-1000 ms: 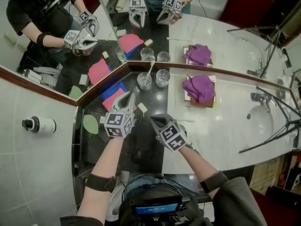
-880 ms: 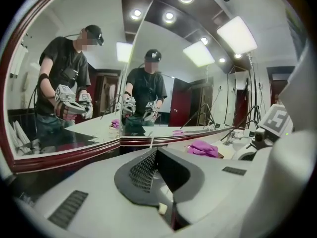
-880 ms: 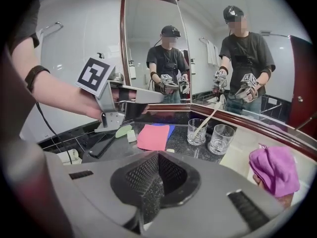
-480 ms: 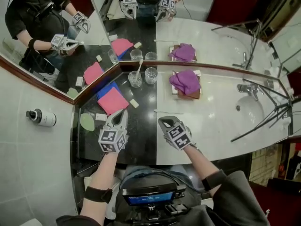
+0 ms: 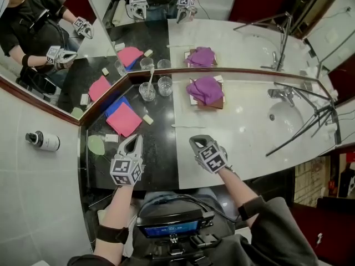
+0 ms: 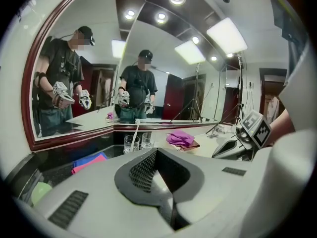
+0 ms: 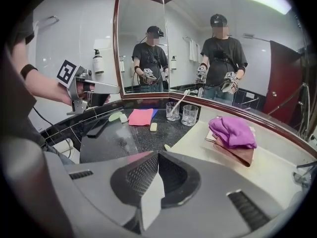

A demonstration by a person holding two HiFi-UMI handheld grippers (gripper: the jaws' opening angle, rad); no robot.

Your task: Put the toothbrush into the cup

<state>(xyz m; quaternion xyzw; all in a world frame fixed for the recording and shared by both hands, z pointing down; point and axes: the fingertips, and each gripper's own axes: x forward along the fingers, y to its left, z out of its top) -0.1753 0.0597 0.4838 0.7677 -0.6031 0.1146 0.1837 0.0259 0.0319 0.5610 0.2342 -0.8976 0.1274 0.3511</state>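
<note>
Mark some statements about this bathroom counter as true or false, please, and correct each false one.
1. A toothbrush stands in one glass cup, and a second glass cup beside it is empty. True.
2. The purple cloth lies on the black part of the counter. False: it lies on a brown tray on the white part of the counter.
3. The left claw and the right claw are both shut and hold nothing. True.
4. In the head view, the pink cloth lies to the right of the cups. False: it lies to their left, nearer the person.
</note>
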